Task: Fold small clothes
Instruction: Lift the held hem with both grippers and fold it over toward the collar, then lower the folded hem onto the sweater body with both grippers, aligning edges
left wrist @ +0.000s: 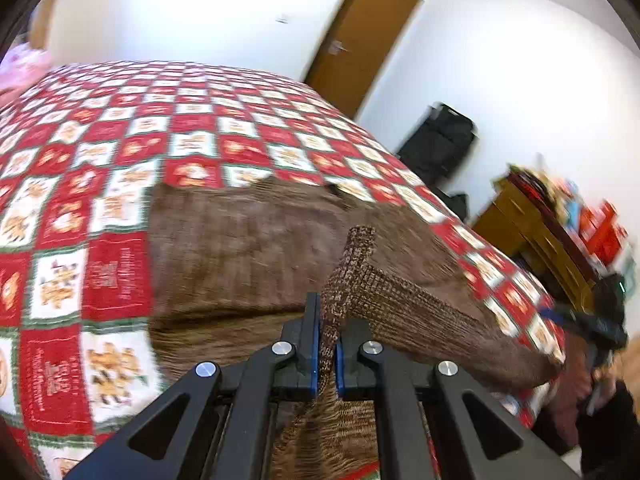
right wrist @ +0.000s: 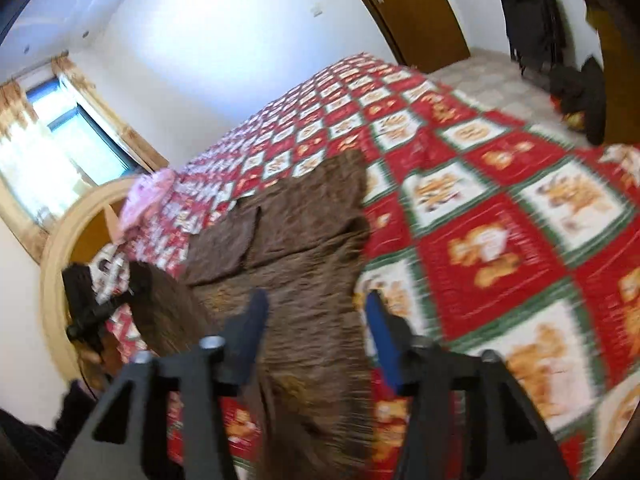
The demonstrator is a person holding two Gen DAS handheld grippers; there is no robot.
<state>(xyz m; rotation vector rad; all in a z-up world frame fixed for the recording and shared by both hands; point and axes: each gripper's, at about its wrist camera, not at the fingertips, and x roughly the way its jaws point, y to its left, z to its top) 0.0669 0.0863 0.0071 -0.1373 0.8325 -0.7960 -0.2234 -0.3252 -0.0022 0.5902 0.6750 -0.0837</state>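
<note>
While the brown knitted garment [left wrist: 248, 240] lies spread flat on the bed's red, white and green checked quilt [left wrist: 120, 152], one corner of it is lifted off the rest and pinched in the left claw [left wrist: 327, 344], whose blue-padded fingers [left wrist: 314, 356] stand together on the raised strip of knit. From that pinch a taut ridge of cloth runs off toward the garment's right edge in the left wrist view. Seen from the right wrist, the same garment [right wrist: 304, 264] lies under the right claw [right wrist: 316, 312], whose fingers stand apart above the cloth with nothing clamped between them. The left claw also shows there, dark and blurred, just past the garment's left edge [right wrist: 86, 308].

Beyond the garment's far edge the quilt is bare up to the bed's end. A pink bundle [right wrist: 146, 196] lies on the quilt near the garment's far left corner, well apart from it. Past that corner a window [right wrist: 60, 140] with patterned curtains is set in the wall. A brown wooden door [left wrist: 360, 36] stands beyond the far side of the garment, and a black bag [left wrist: 440, 140] leans on the white wall beside it. Off the garment's right side a wooden cabinet [left wrist: 532, 236] carries a blurred heap of red and mixed things.
</note>
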